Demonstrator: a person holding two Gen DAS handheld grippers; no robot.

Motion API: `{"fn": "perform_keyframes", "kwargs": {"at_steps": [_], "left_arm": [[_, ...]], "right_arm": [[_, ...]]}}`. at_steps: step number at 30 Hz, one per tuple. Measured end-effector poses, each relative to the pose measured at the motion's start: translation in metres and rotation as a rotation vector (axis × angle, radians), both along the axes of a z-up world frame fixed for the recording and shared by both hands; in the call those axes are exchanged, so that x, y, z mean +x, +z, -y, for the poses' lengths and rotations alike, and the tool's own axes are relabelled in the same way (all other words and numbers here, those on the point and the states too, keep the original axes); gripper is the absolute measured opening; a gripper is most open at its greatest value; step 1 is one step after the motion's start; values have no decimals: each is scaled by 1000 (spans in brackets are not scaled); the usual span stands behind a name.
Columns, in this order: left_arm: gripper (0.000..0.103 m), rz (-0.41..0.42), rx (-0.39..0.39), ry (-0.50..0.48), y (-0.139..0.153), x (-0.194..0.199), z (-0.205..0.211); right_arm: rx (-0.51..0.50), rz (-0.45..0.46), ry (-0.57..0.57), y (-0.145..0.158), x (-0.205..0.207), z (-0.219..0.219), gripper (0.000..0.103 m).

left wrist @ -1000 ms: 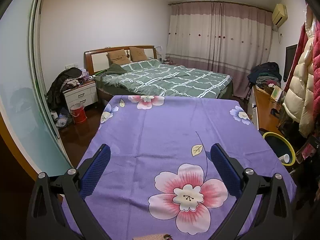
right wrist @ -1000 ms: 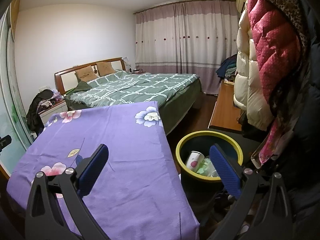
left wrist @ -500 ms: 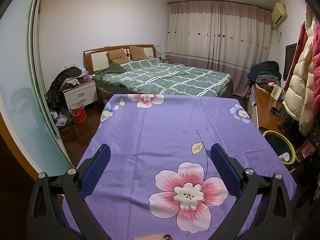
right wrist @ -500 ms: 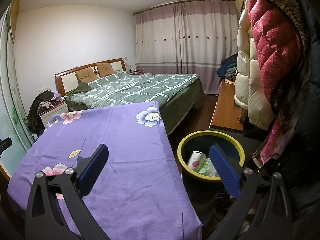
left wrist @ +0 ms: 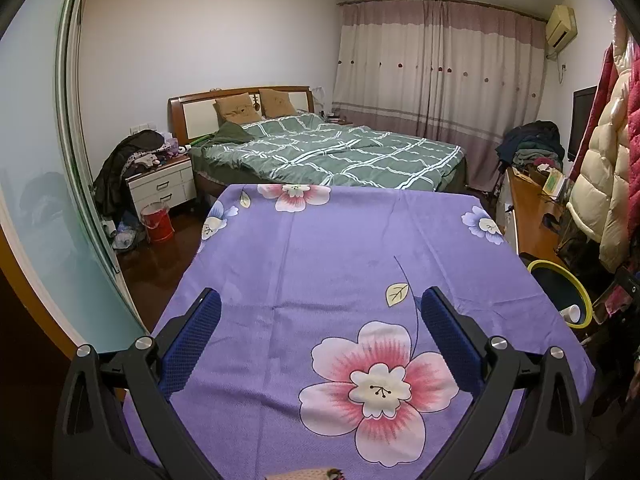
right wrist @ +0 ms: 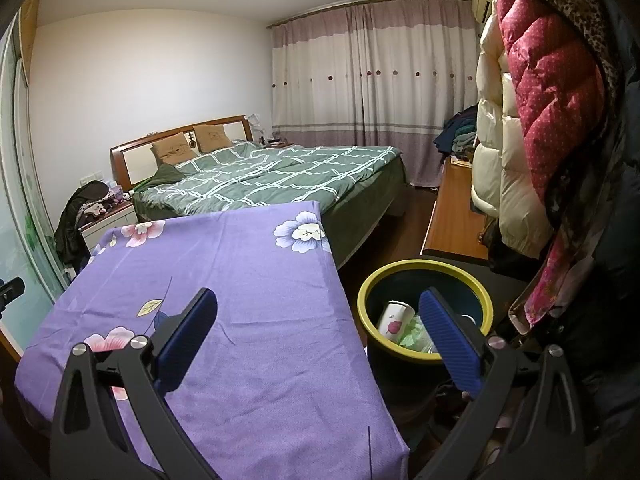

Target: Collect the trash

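While both sit wide open and empty, left gripper [left wrist: 318, 312] hovers over the purple floral tablecloth [left wrist: 332, 264]. Right gripper [right wrist: 318, 310] straddles the table edge; its right finger overlaps the yellow-rimmed trash bin [right wrist: 362, 300] just ahead, holding a paper cup [right wrist: 394, 318] and green wrapper [right wrist: 414, 332].

A matt woven purple tablecloth [left wrist: 320, 272] drapes the table, the yellow-rimmed bin [right wrist: 424, 360] looks smooth plastic holding a paper cup [right wrist: 394, 318], the gripper pads [left wrist: 192, 344] are ribbed blue rubber, and the floor [left wrist: 156, 268] is glossy dark wood.
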State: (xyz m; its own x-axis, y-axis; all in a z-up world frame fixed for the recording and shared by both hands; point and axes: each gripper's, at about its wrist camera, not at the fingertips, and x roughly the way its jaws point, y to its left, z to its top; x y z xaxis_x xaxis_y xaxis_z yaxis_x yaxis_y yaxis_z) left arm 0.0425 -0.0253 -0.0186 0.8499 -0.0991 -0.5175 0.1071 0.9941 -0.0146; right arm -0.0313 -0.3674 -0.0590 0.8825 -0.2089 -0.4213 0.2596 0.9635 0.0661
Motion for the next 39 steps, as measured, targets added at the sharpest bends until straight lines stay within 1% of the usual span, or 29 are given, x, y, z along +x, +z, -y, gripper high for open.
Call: {"fn": "perform_keyframes", "kwargs": {"at_steps": [17, 39], "left_arm": [[98, -5, -5, -2, -2, 2, 2], [98, -5, -6, -7, -5, 5, 9]], "right_arm": [[4, -8, 4, -7, 5, -4, 96], [6, -9, 3, -7, 6, -4, 96]]}}
